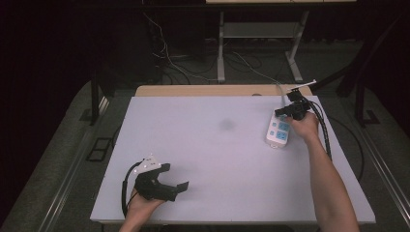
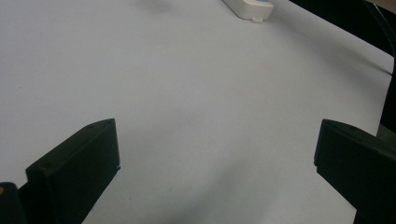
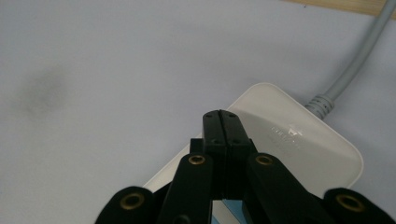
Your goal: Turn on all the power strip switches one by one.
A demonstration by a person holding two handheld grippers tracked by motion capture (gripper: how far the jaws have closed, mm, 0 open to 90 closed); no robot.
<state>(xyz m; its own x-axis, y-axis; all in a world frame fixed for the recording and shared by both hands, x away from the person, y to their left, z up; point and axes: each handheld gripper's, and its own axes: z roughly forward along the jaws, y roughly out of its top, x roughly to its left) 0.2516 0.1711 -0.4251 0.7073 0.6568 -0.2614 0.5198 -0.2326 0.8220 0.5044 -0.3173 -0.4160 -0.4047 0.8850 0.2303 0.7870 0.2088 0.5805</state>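
Clearly the right gripper (image 1: 285, 112) is the nearer one, jaws pressed together with nothing between them, poised right over the power strip (image 1: 278, 131) at the right of the high view, whose long axis runs up-frame. Its pale embossed logo is unreadable. Lower left, the left gripper (image 1: 176, 187) rests spread wide.

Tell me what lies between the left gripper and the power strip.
Nothing: in the high view, bare white table runs from the left gripper to the power strip, save a faint grey smudge.
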